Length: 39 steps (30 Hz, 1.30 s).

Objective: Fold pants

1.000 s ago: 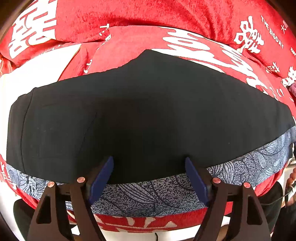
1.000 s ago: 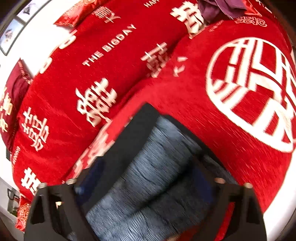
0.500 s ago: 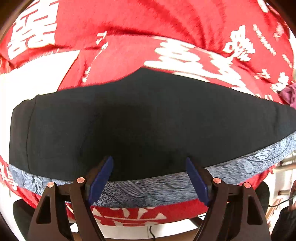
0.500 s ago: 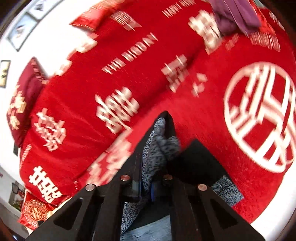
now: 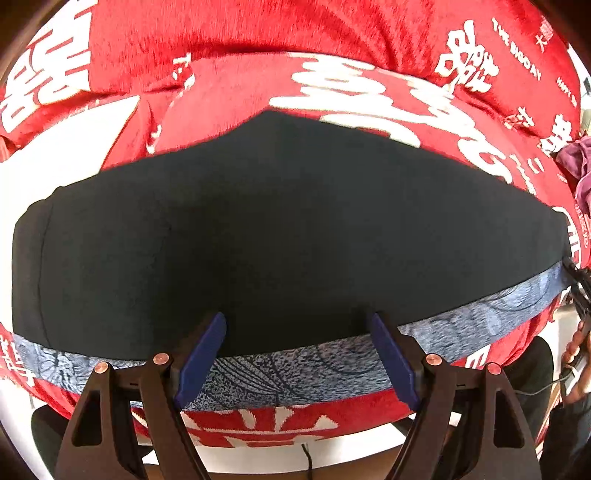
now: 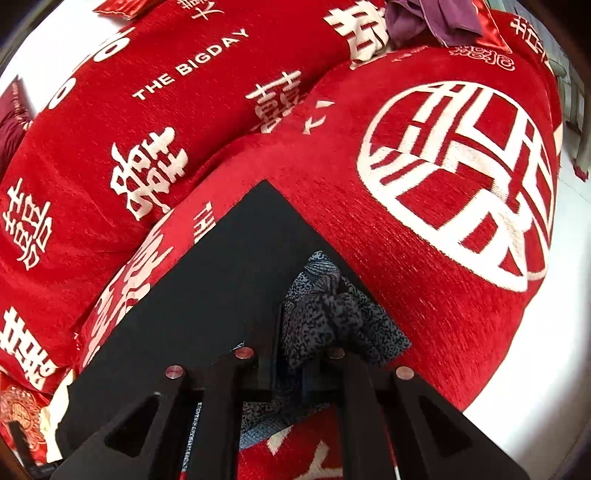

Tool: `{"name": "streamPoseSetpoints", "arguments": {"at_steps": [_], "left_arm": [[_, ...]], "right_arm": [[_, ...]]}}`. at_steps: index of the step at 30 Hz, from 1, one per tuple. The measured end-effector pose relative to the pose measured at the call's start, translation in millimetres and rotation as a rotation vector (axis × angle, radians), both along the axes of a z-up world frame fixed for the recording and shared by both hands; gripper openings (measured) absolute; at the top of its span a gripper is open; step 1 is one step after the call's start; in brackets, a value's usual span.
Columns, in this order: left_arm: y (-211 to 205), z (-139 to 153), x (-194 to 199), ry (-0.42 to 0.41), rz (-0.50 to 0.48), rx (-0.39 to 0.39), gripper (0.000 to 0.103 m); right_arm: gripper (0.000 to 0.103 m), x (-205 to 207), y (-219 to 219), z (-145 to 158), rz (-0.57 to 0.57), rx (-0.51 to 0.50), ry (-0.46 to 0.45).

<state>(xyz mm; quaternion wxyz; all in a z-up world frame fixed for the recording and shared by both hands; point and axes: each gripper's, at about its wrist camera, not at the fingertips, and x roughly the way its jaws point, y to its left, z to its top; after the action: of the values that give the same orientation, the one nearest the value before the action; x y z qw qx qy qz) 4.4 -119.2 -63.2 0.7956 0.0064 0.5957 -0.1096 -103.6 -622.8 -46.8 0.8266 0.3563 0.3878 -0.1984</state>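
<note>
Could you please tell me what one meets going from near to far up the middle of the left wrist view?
Open left gripper → blue patterned waistband → black pants → red bedspread.

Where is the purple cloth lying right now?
The purple cloth lies at the top of the right wrist view on the red blanket, beyond the black pants.

Red bedspread (image 6: 424, 229) with white characters; purple cloth (image 6: 424, 18) lies crumpled on it
</note>
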Motion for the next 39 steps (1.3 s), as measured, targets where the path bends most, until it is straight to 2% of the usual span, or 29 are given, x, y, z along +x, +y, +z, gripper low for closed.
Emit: {"name": "streamPoseSetpoints", "arguments": {"at_steps": [1, 2, 3, 4, 6, 8, 9, 10, 14, 15, 16, 17, 18, 19, 21, 22, 24, 27, 29, 31, 33, 35, 37, 39], "left_arm": [[-1, 6, 0, -0.023, -0.005, 0.001, 0.081], [-2, 11, 0, -0.046, -0.009, 0.005, 0.081], [-3, 15, 0, -0.065, -0.011, 0.010, 0.081], [-7, 18, 1, -0.086, -0.012, 0.013, 0.081], [-13, 20, 6, -0.103, -0.005, 0.009, 0.081], [-24, 16, 11, -0.100, 0.010, -0.003, 0.081], [-32, 13, 14, -0.086, 0.006, -0.012, 0.081], [-38, 10, 14, -0.076, -0.006, -0.012, 0.081], [-51, -11, 8, -0.044, -0.062, 0.086, 0.081], [-47, -16, 6, -0.043, -0.062, 0.098, 0.083], [-39, -18, 5, -0.050, -0.057, 0.077, 0.089], [-30, -19, 5, -0.052, -0.043, 0.079, 0.091], [-22, -19, 6, -0.050, -0.033, 0.072, 0.091], [-16, -19, 5, -0.052, -0.025, 0.069, 0.091], [0, -22, 7, -0.043, 0.014, 0.077, 0.091], [10, -23, 9, -0.029, 0.044, 0.052, 0.091], [16, -19, 11, -0.029, 0.077, 0.055, 0.091], [4, -4, 17, -0.076, 0.072, 0.034, 0.091], [-17, 3, 28, -0.099, 0.035, 0.029, 0.091], [-36, 2, 45, -0.084, 0.015, 0.015, 0.091], [-43, -10, 64, -0.040, 0.058, 0.026, 0.091], [-43, -22, 77, 0.000, 0.090, 0.031, 0.091], [-41, -27, 79, -0.012, 0.077, 0.050, 0.091], [-37, -26, 77, -0.023, 0.062, 0.054, 0.091]], "right_arm": [[0.035, -2, -3, 3, -0.022, 0.008, 0.030], [0.041, -6, -7, 7, -0.050, -0.002, 0.055], [0.050, -12, -10, 14, -0.090, -0.030, 0.069], [0.058, -21, -11, 24, -0.148, -0.085, 0.090], [0.061, -31, -3, 49, -0.196, -0.193, 0.080], [0.069, -24, 25, 69, -0.100, -0.257, 0.037], [0.079, -15, 43, 73, -0.028, -0.274, 0.035], [0.083, -5, 64, 74, 0.055, -0.286, 0.035], [0.083, 44, 200, 53, 0.565, -0.247, 0.050], [0.083, 50, 226, 45, 0.651, -0.258, 0.066], [0.083, 53, 248, 37, 0.721, -0.285, 0.091], [0.083, 56, 274, 24, 0.806, -0.338, 0.143], [0.083, 58, 284, 15, 0.842, -0.376, 0.185], [0.083, 57, 286, 7, 0.859, -0.408, 0.217], [0.084, 49, 266, 8, 0.844, -0.388, 0.181], [0.084, 47, 250, 7, 0.803, -0.386, 0.205], [0.084, 43, 213, 5, 0.728, -0.337, 0.222], [0.085, 45, 176, 13, 0.588, -0.387, 0.297], [0.086, 57, 176, 32, 0.575, -0.350, 0.198], [0.086, 78, 197, 45, 0.602, -0.331, 0.108], [0.087, 107, 230, 43, 0.686, -0.311, 0.066], [0.087, 131, 258, 27, 0.770, -0.324, 0.091], [0.087, 150, 273, 4, 0.828, -0.404, 0.151], [0.088, 144, 267, 6, 0.852, -0.454, 0.119]]}}
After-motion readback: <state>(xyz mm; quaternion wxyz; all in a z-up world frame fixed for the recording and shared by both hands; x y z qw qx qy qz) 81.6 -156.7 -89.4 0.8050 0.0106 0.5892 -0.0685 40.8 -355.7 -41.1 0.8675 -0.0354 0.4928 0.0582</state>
